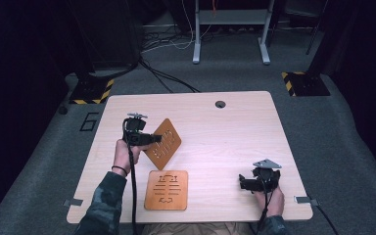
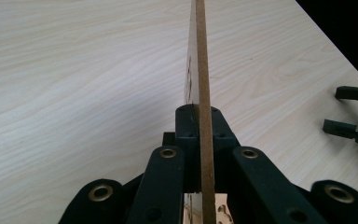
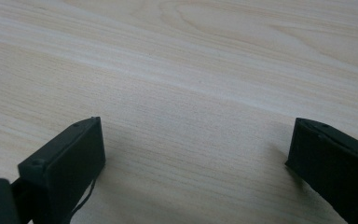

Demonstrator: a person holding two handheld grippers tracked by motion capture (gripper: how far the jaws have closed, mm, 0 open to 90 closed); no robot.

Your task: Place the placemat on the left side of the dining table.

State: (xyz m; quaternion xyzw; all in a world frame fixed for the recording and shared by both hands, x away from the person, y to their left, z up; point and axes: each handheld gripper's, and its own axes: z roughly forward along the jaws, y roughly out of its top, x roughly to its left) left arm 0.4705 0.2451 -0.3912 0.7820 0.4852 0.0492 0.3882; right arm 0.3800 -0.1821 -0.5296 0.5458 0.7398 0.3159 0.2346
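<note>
Count: two thin brown square wooden boards with cut-out patterns, two black hand-held claws, one table.

The first brown wooden board point(image 1: 163, 144) is held up off the table, tilted and turned corner-up like a diamond, left of the table's centre. The left claw point(image 1: 152, 139) is closed on its near-left edge; in the left gripper view the board point(image 2: 200, 70) is seen edge-on, running straight up from between the two jaws, which press against both of its faces. The person's left hand point(image 1: 125, 155) grips this claw from below, with a dark band at the wrist and a camouflage-pattern sleeve point(image 1: 104, 203) behind it.

The second brown wooden board point(image 1: 166, 190) lies flat near the front edge of the table, just below the raised one and apart from it.

The right claw point(image 1: 242, 183) rests low at the table's front right, well apart from both boards, held by the person's right hand point(image 1: 274, 199). In the right gripper view its jaws stand wide apart with nothing but bare table between them. The same claw shows at the right edge of the left gripper view point(image 2: 349, 109).

Surface: a pale wood-grain table point(image 1: 225, 142) with rounded corners and a round cable hole point(image 1: 220, 104) near its far edge.

Surroundings: grey carpet floor point(image 1: 338, 137), dark room. Two black bases with yellow-black hazard striping point(image 1: 92, 91) stand beyond the far corners, black cables point(image 1: 166, 78) run across the floor, and a grey metal frame point(image 1: 230, 29) stands at the back.
</note>
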